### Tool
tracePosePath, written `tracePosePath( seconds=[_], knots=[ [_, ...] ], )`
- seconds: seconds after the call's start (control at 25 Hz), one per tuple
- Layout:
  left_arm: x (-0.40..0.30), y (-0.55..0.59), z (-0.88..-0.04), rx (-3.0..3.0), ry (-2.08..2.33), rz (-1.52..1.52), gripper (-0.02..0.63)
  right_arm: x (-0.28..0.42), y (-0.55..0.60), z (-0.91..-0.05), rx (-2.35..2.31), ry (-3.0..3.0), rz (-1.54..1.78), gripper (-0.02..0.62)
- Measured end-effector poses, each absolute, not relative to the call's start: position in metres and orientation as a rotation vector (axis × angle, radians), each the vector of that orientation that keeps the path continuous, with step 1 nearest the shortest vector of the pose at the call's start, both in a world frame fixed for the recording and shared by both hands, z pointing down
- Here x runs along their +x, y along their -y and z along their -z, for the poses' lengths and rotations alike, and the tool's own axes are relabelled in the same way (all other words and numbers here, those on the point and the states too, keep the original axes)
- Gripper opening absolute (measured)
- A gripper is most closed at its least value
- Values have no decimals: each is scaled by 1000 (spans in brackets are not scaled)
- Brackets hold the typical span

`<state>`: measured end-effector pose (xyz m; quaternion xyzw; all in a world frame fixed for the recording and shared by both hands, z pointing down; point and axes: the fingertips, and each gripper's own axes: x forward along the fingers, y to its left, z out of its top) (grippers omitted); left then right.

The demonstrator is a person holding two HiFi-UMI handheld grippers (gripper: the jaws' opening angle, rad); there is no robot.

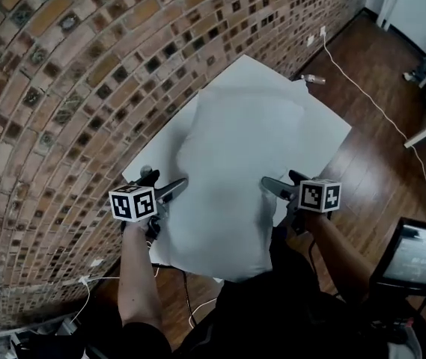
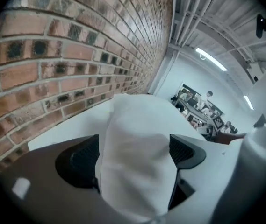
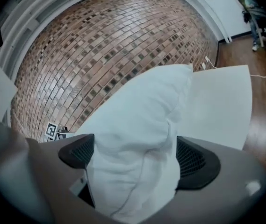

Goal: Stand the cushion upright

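- A brick wall (image 1: 63, 73) of mixed red and dark bricks fills the left side of the head view.
- A dark wooden floor (image 1: 377, 148) spreads out to the right.
- A white table (image 1: 325, 129) stands against the wall, one corner pointing away from the person.
- The white cushion (image 1: 235, 163) lies across the table, and its near edge hangs over the table's edge towards the person. Its far corners point at the wall. Whether it leans on anything cannot be told.
- A dark screen (image 1: 415, 256) sits at the lower right, beside the person's arm.
- The left tongs (image 2: 133, 153) are released. The pads (image 2: 79, 160) stand wide apart, and the cushion's near left corner bulges loosely between them.
- The right tongs (image 3: 135, 155) are also released and spread wide. The cushion's near right corner fills the gap without being squeezed.
- A marker cube (image 1: 132, 203) rides on the left tongs and another marker cube (image 1: 320, 195) on the right.
- A thin white cable (image 1: 370, 99) runs over the floor from the wall.
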<state>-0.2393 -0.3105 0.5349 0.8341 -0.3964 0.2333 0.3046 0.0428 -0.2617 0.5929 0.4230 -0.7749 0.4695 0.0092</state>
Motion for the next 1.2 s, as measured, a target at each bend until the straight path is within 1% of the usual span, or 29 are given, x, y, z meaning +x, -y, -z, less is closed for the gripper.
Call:
tracePosePath(
  seconds=[0.12, 0.16, 0.2, 0.24, 0.36, 0.44, 0.52, 0.56, 0.68, 0.72, 0.84, 0.92, 1.0, 1.2],
  knots=[
    [-222, 312, -574, 2149, 908, -707, 515, 32, 272, -612, 1244, 2384, -1537, 563],
    [-218, 310, -585, 2116, 859, -712, 518, 26, 273, -618, 1214, 2378, -1556, 563],
    [-214, 309, -595, 2080, 816, -713, 558, 22, 275, -623, 1187, 2376, -1560, 563],
    [-210, 307, -604, 2048, 779, -713, 574, 19, 277, -628, 1164, 2377, -1555, 573],
    [-201, 305, -626, 1986, 700, -706, 577, 11, 282, -636, 1094, 2383, -1579, 578],
    [-200, 305, -630, 1983, 663, -696, 571, 4, 285, -636, 1041, 2396, -1614, 570],
    [-199, 304, -628, 1994, 633, -674, 532, -4, 287, -632, 980, 2426, -1645, 505],
    [-198, 304, -625, 2002, 623, -665, 494, -6, 288, -629, 957, 2444, -1647, 465],
    [-192, 299, -618, 2014, 606, -686, 338, -9, 289, -619, 943, 2500, -1581, 334],
    [-191, 297, -614, 2026, 608, -702, 304, -10, 291, -615, 943, 2518, -1556, 303],
    [-187, 291, -601, 2095, 632, -702, 244, -13, 292, -599, 961, 2556, -1492, 227],
    [-187, 286, -588, 2157, 681, -702, 200, -13, 290, -587, 979, 2574, -1431, 196],
    [-186, 282, -568, 2220, 732, -693, 178, -14, 288, -571, 985, 2602, -1360, 182],
    [-190, 277, -482, 2442, 876, -544, 175, -20, 294, -497, 986, 2796, -1124, 176]
  ],
)
